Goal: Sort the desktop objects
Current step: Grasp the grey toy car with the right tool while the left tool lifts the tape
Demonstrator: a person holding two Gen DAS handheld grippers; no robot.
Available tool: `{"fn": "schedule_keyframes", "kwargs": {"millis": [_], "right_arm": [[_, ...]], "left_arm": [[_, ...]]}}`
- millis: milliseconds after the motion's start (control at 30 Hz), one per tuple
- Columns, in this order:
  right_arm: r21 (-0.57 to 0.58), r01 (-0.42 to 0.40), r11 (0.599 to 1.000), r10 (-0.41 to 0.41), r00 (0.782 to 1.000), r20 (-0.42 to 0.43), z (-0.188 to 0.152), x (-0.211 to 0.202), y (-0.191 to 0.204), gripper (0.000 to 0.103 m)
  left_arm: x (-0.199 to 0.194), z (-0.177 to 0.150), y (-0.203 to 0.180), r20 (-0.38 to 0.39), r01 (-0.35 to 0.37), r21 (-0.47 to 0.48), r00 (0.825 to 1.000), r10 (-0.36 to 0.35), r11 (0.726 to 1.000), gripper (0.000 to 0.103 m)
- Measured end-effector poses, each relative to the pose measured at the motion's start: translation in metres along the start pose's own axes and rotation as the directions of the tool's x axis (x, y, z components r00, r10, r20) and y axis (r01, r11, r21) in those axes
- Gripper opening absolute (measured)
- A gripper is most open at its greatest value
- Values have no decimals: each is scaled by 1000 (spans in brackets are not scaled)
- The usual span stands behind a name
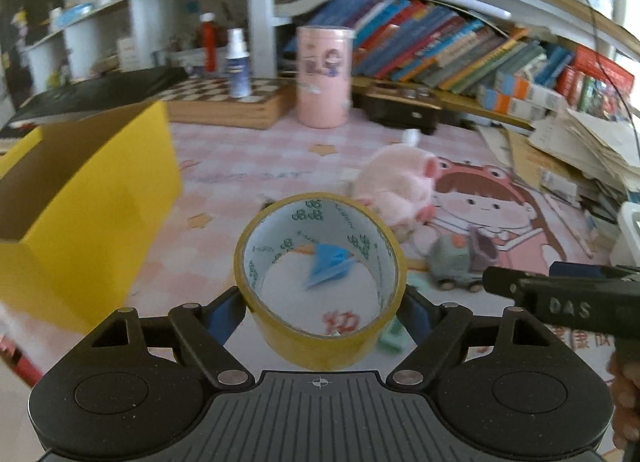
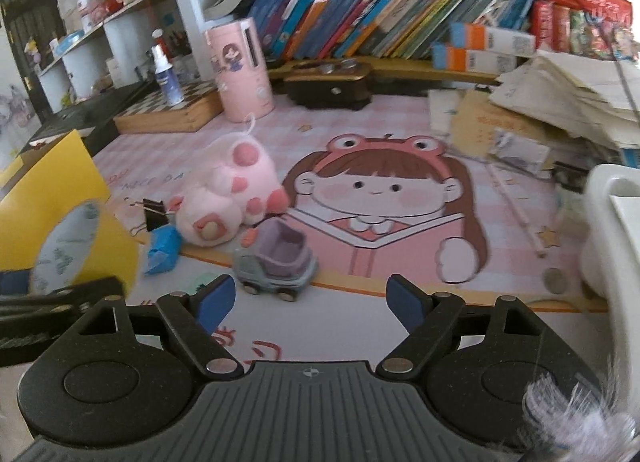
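A roll of yellow tape (image 1: pixel 320 346) sits upright between the blue pads of my left gripper (image 1: pixel 322 302), which is shut on its sides above the pink desk mat (image 1: pixel 248 166). The same tape roll (image 2: pixel 100 246) shows at the left edge of the right wrist view. My right gripper (image 2: pixel 312 294) is open over the mat with nothing between its fingers. Just ahead of it stands a small grey toy truck (image 2: pixel 276 266). A pink plush toy (image 2: pixel 232 198), a crumpled blue scrap (image 2: pixel 162 248) and a black binder clip (image 2: pixel 154 212) lie further left.
An open yellow box (image 1: pixel 92 198) stands at the left. A pink canister (image 1: pixel 324 78), a chessboard box (image 1: pixel 224 102) and rows of books (image 2: pixel 380 10) line the back. Loose paper stacks (image 2: pixel 560 102) and a white container (image 2: pixel 612 230) fill the right side.
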State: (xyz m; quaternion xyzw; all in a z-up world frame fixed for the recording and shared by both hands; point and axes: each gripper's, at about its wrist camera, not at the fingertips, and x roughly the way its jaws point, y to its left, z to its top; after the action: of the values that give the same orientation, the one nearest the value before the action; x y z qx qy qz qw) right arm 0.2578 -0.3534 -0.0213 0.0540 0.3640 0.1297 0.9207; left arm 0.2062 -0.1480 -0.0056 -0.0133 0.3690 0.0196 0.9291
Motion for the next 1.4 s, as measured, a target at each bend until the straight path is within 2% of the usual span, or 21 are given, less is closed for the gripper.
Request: {"fn": "schedule_keyframes", "kwargs": {"millis": [167,400,500,700,733,1033,1400], "right_arm": [[-8,-4,1000,4,1000,6,5,18,9,82],[-32,-29,999,28,1000,-12,8,42,18,79],[-31,-15,999,15,1000,-14,9,50,20,78],[-11,0,1000,-1,1000,-29,10,61,18,69],[-27,-4,1000,3,1000,-29,9,61,20,62],[-38,-17,999,17,1000,-15,12,50,16,61],[-58,-101,993,105,993,60,19,-6,38,61]], "left_arm": [[-11,-8,18,3,-40,-47,999,40,998,83],[-23,-17,26,13,-87,-57,996,88,995,83],[-26,-19,30,9,-104,-68,994,105,992,83],[-29,-23,34,3,-126,-85,992,127,988,83],[-29,-23,34,1,-128,-85,992,128,988,83],[-32,-26,33,5,-120,-97,993,121,988,83],[-45,-32,38,53,-75,-134,995,83,988,83]]}}
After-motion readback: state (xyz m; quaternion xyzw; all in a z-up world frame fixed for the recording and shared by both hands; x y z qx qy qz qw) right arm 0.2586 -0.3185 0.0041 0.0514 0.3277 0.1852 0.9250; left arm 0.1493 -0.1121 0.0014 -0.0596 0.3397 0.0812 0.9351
